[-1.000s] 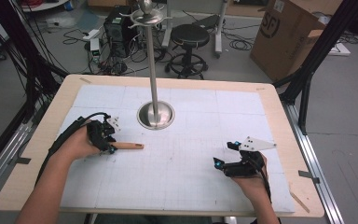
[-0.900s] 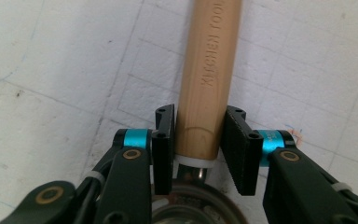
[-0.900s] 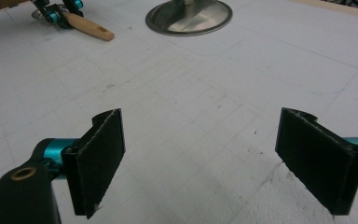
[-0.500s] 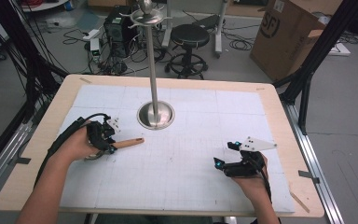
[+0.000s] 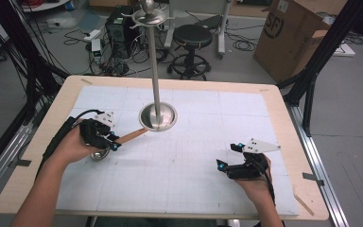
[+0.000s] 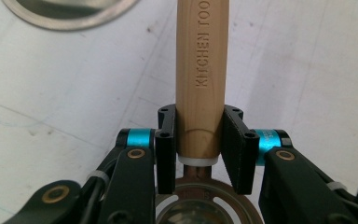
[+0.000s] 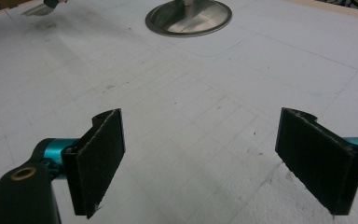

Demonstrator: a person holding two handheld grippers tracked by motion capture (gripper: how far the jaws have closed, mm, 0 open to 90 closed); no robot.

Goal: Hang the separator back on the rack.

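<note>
The left gripper (image 6: pixel 199 149) pinches a wooden-handled metal ladle (image 6: pixel 201 70); its bowl at 6 o'clock is cut off. The right gripper (image 7: pixel 223 154) stands spread.

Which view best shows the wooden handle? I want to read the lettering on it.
The left gripper view: the wooden handle stands close up between the left tool pads, lettering "KITCHEN TOO" legible. In the high view it is a small brown stick pointing toward the stand base. The right gripper view gives nothing readable.

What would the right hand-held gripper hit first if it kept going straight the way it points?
Probably the round steel base of the stand. The right hand-held gripper, jaws wide open and empty, faces it across bare white mat; depth is hard to judge.
</note>
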